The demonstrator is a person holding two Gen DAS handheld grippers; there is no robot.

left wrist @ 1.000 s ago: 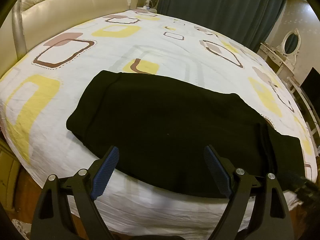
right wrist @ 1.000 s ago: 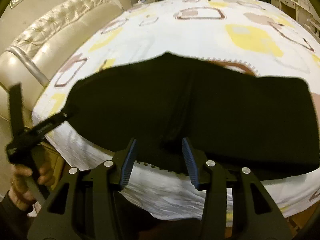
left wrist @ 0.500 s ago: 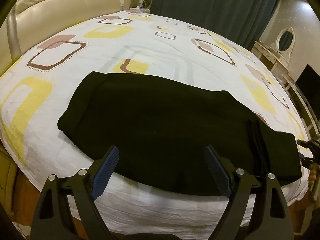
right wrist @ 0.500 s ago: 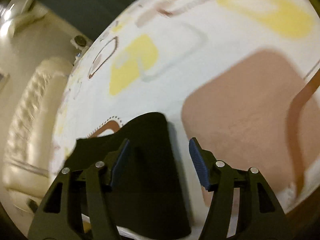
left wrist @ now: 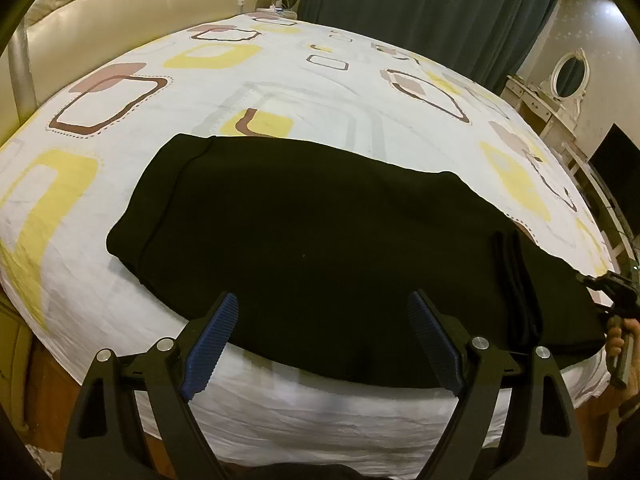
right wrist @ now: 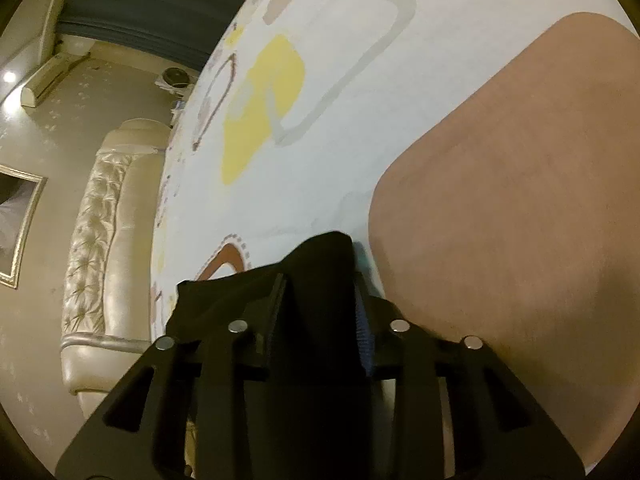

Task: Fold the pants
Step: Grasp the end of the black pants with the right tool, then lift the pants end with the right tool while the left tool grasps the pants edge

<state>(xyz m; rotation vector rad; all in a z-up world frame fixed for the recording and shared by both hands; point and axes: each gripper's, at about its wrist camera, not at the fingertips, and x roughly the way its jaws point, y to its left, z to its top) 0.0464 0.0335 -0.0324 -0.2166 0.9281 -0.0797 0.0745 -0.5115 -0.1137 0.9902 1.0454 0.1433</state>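
Observation:
Black pants (left wrist: 320,232) lie folded lengthwise across the near part of the bed, waistband at the left, leg ends at the right. My left gripper (left wrist: 320,332) is open and empty, held above the near edge of the pants. My right gripper (right wrist: 320,312) is shut on the leg end of the pants (right wrist: 320,272), with black cloth bunched between the jaws close over the sheet. It also shows in the left wrist view (left wrist: 612,284) at the right end of the pants.
The bed sheet (left wrist: 280,80) is white with yellow and brown squares. A cream tufted headboard (left wrist: 120,8) stands at the far left. Dark curtains (left wrist: 420,8), a white dresser with an oval mirror (left wrist: 560,88) and a dark screen (left wrist: 612,156) stand at the right.
My right gripper swung from the pants' near edge to their leg end and shut on the cloth. My left gripper stayed open and drew back slightly.

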